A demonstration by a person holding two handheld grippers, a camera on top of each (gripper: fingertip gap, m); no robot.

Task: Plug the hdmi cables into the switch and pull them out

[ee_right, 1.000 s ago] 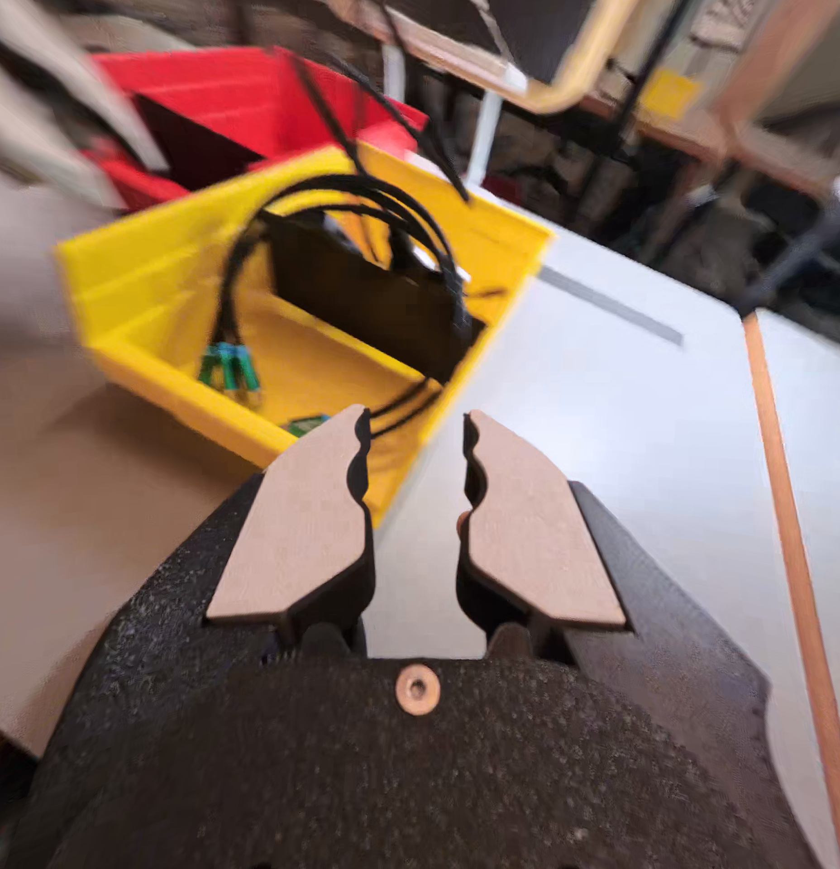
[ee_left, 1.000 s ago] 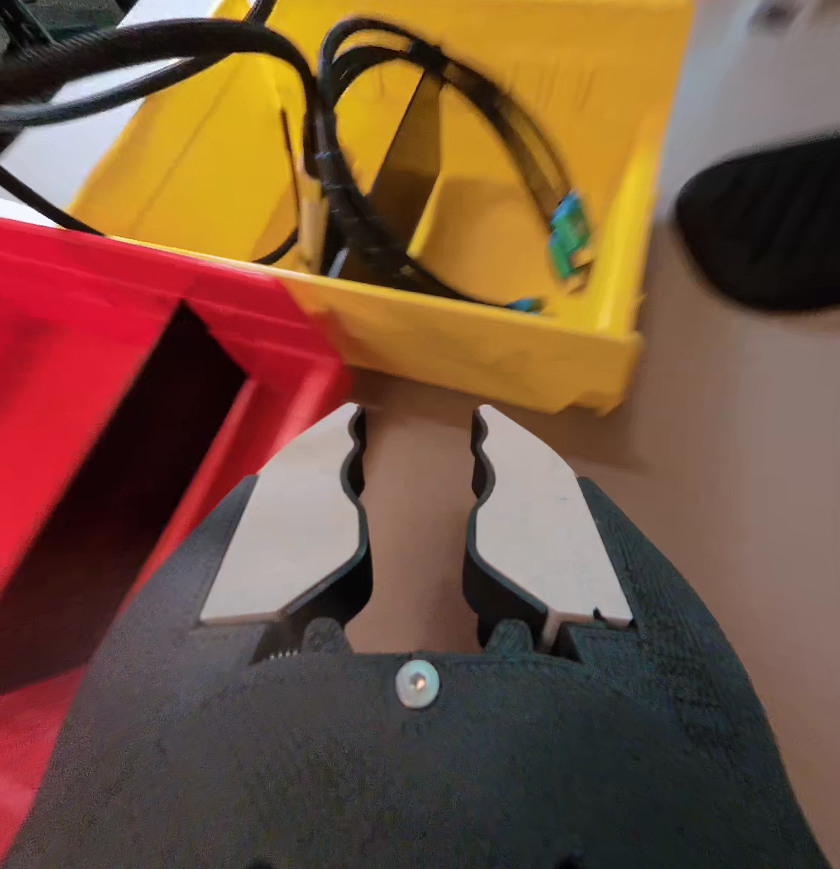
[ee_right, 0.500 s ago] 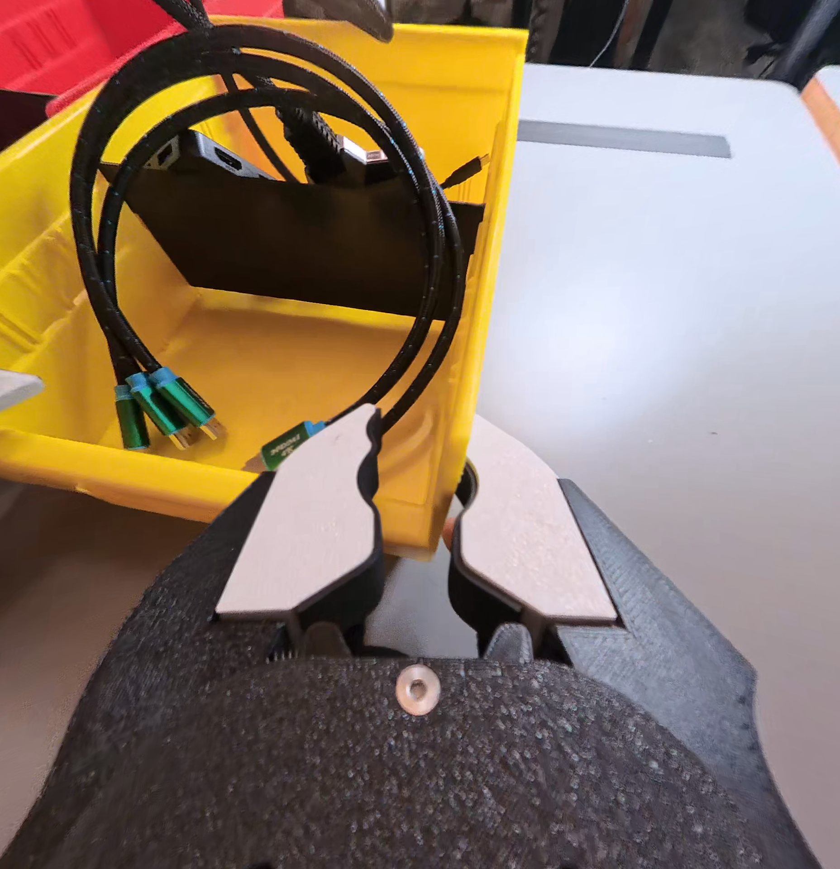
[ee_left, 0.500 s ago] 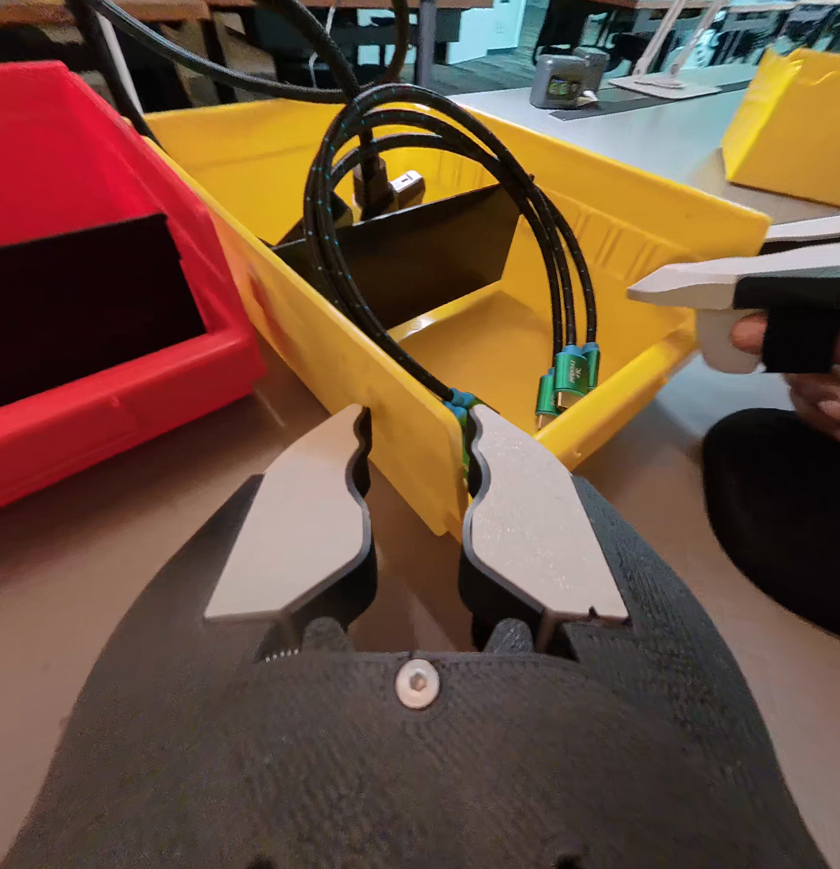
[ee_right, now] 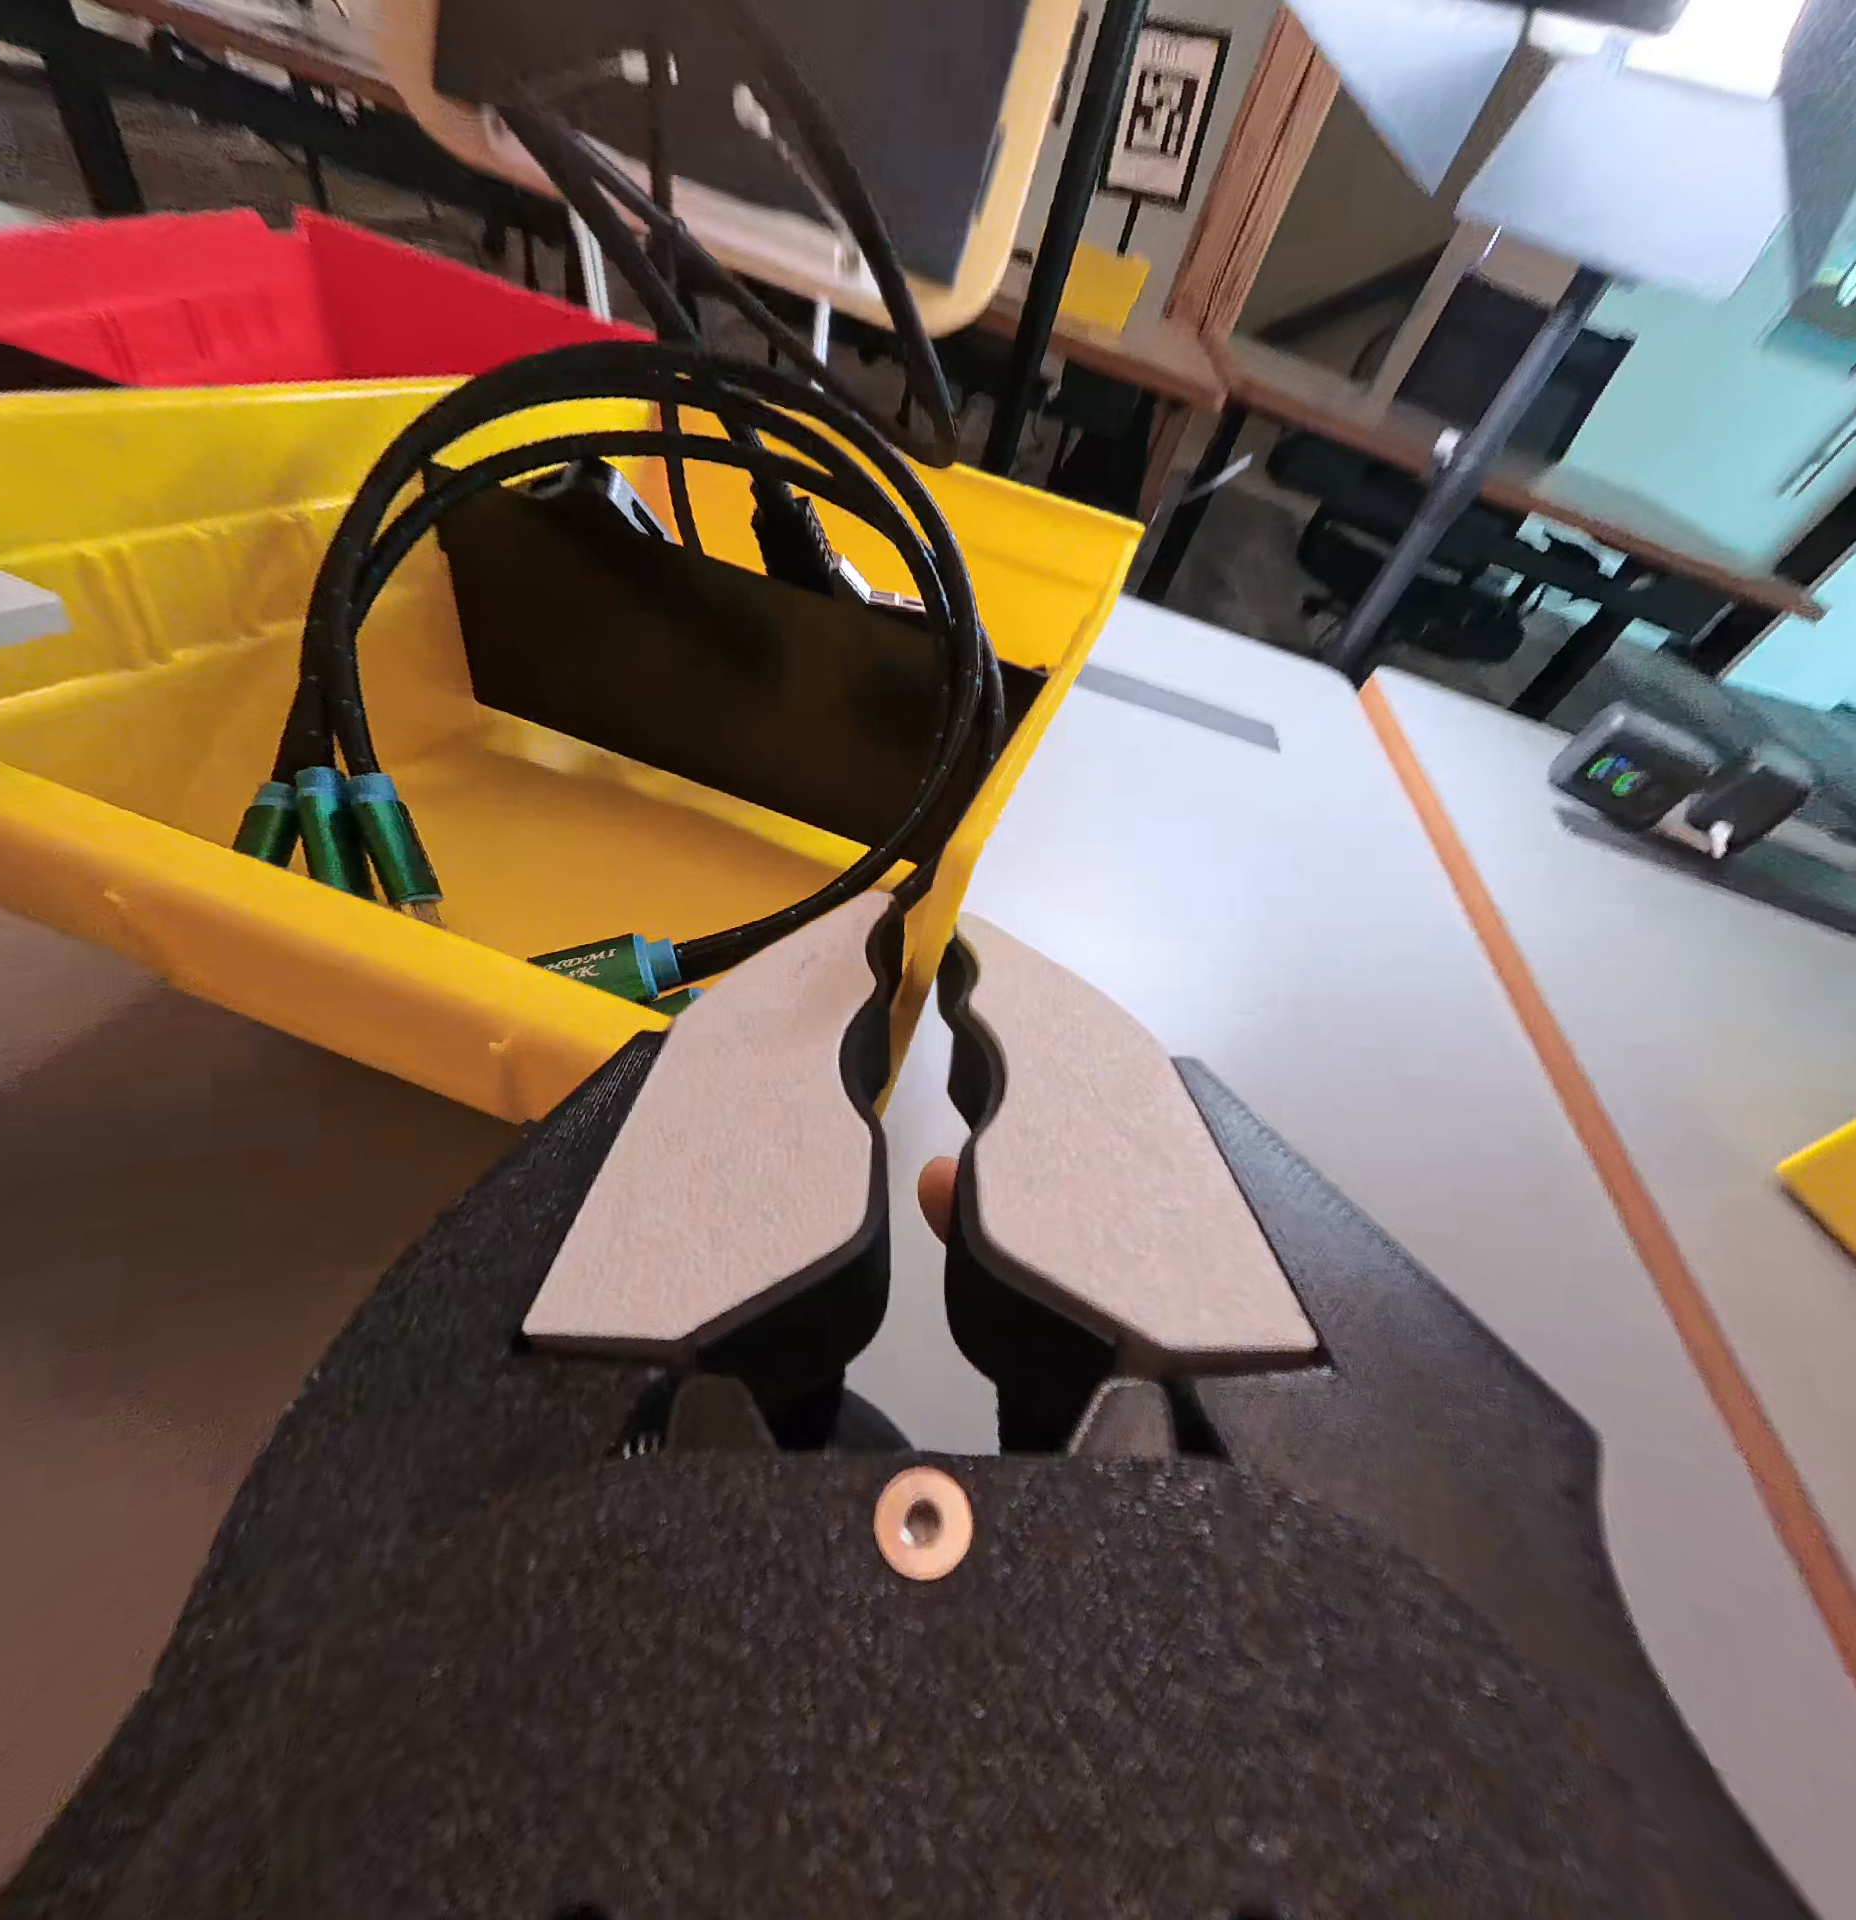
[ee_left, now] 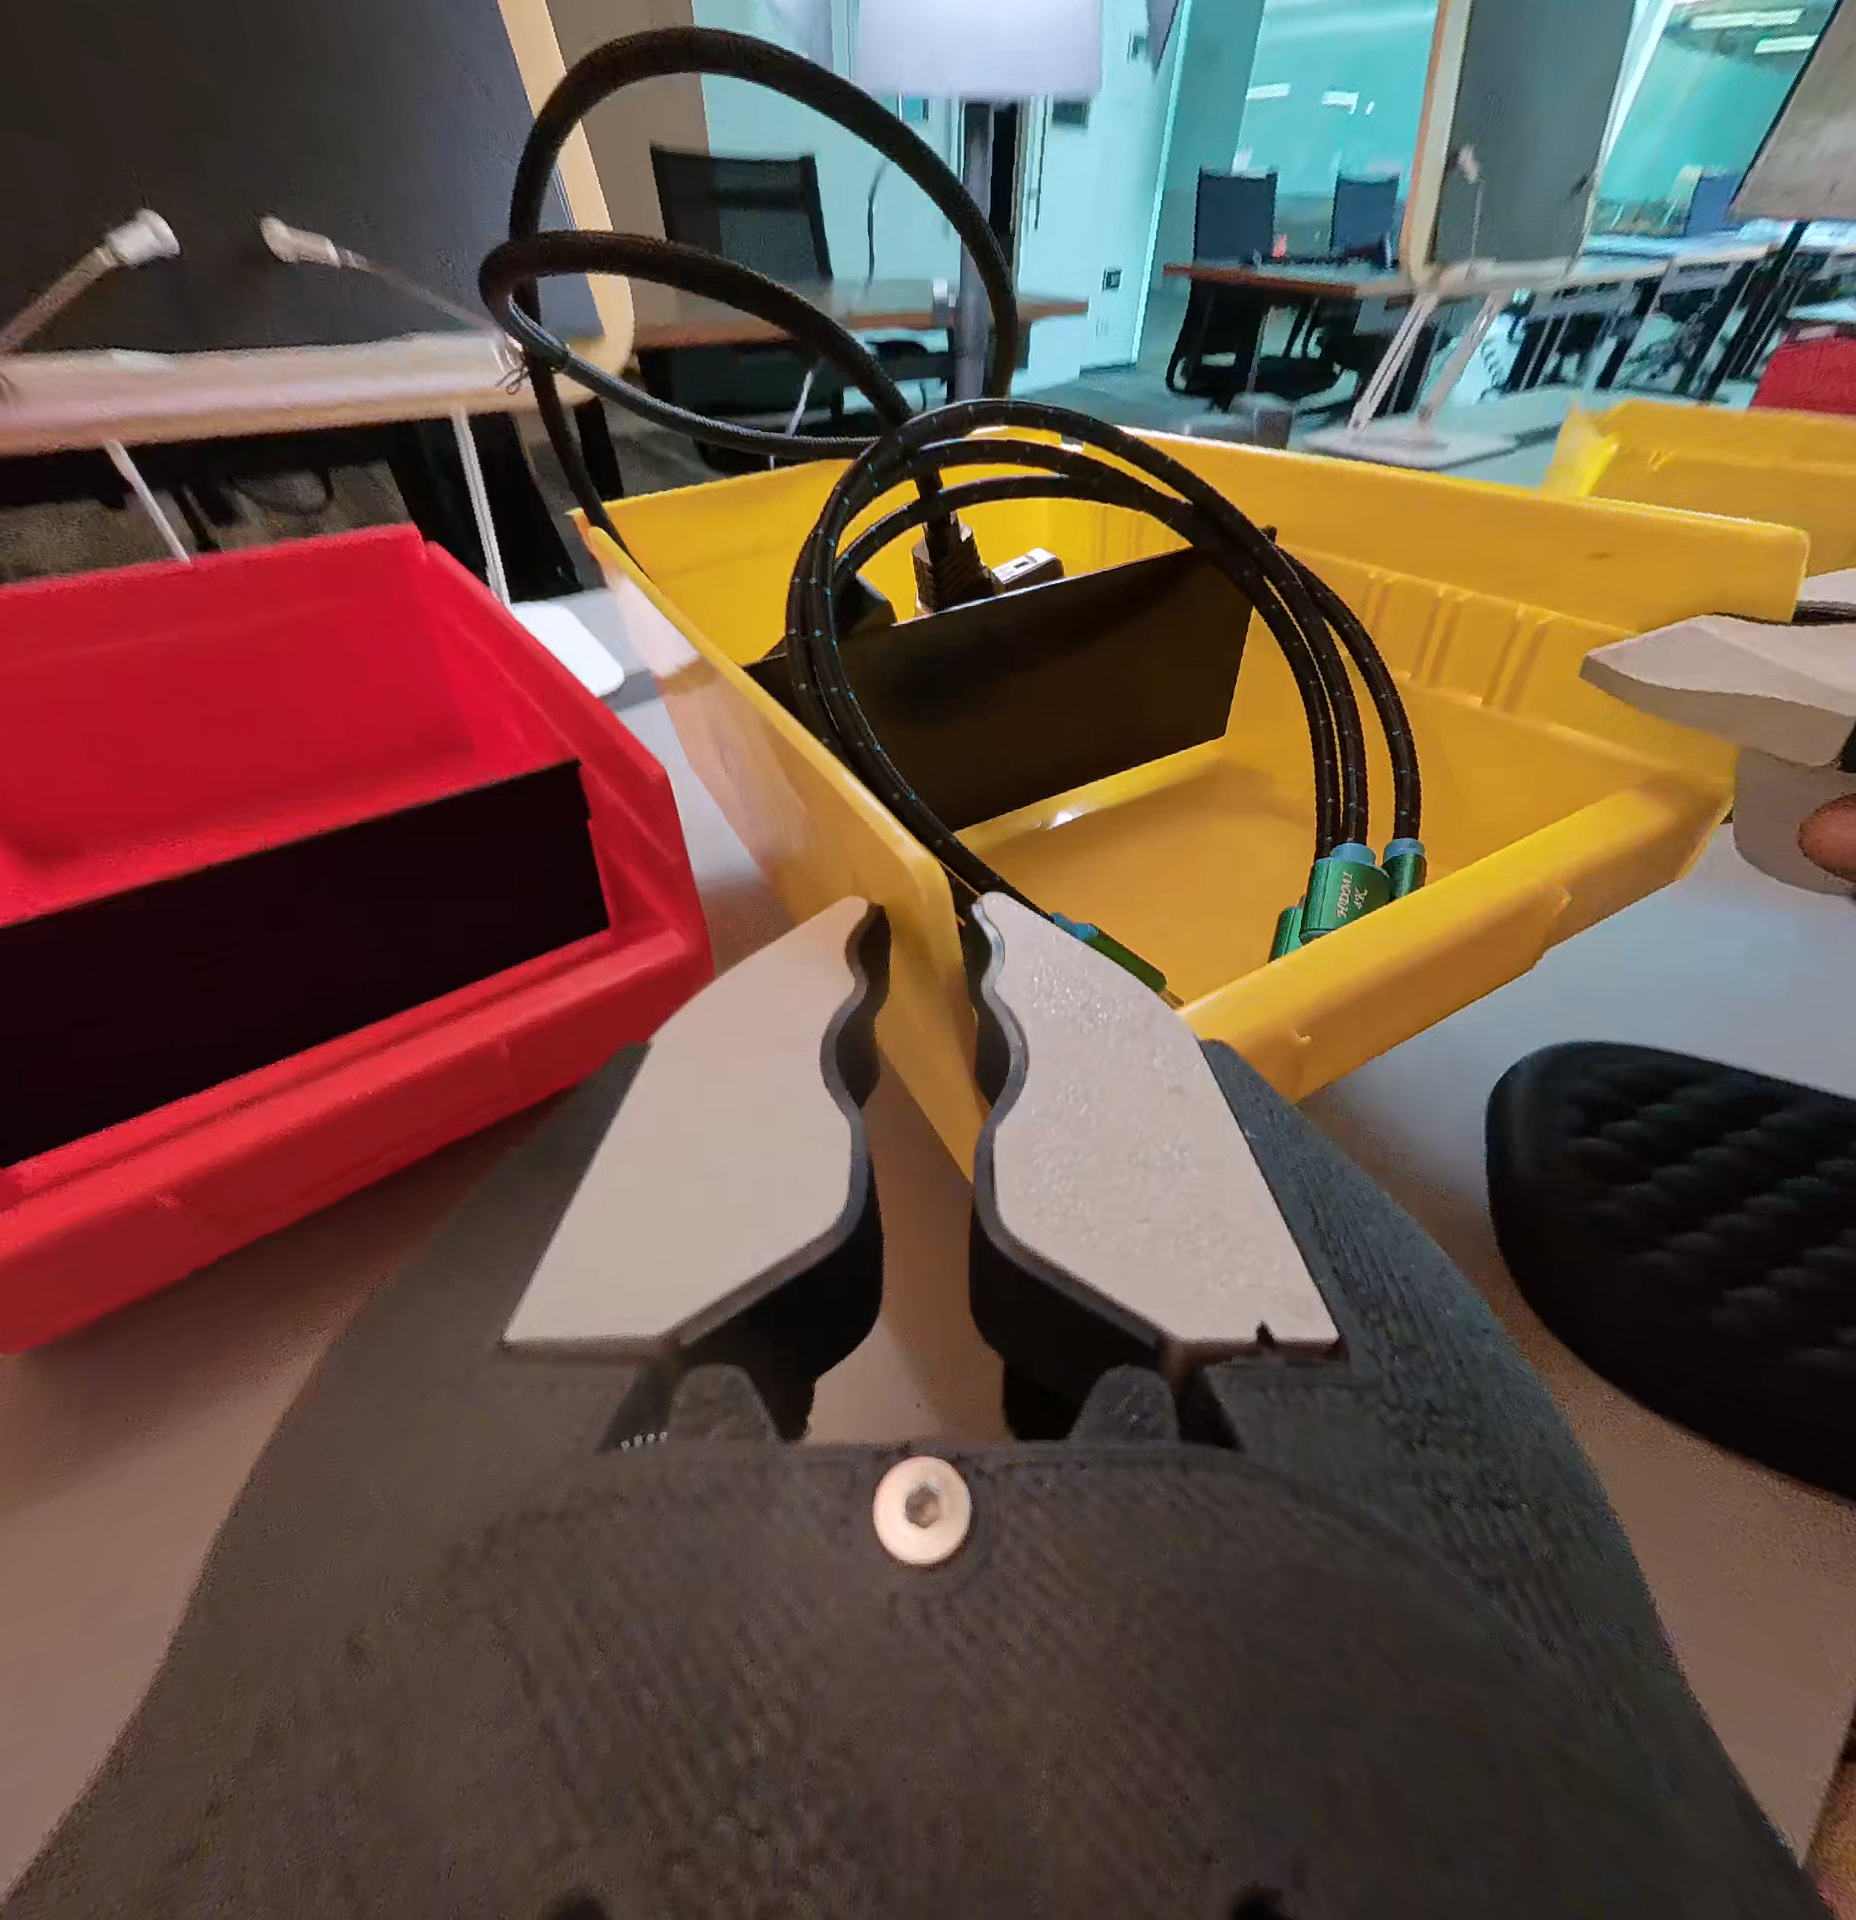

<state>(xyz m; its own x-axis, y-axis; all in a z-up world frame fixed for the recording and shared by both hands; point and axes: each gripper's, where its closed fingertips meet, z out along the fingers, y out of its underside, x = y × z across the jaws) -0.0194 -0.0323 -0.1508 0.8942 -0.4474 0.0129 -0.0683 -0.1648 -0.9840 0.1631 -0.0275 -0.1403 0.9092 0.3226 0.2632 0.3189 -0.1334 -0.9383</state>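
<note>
A yellow bin (ee_left: pixel 799 790) holds several braided black HDMI cables (ee_left: pixel 1350 727) with green plugs (ee_left: pixel 1339 894). The switch (ee_left: pixel 1017 571) sits behind a black divider (ee_left: pixel 1007 707), with a thick black cable plugged in. My left gripper (ee_left: pixel 924 925) is shut on the bin's left wall. In the right wrist view my right gripper (ee_right: pixel 922 925) is shut on the right wall of the bin (ee_right: pixel 280 956). The cables (ee_right: pixel 965 623), plugs (ee_right: pixel 332 831) and switch (ee_right: pixel 612 488) show there too. The right gripper also shows in the left wrist view (ee_left: pixel 1734 675).
A red bin (ee_left: pixel 280 1143) with a black divider stands just left of the yellow one. A black textured object (ee_left: pixel 1693 1247) lies at the right. On the grey table to the right are a small device (ee_right: pixel 1672 790) and another yellow bin's corner (ee_right: pixel 1849 1195). Tip to tip, the grippers are about 20 centimeters apart.
Both grippers have narrowed their jaws onto the yellow bin's side walls. Both views now pitch higher and show more of the room behind.
</note>
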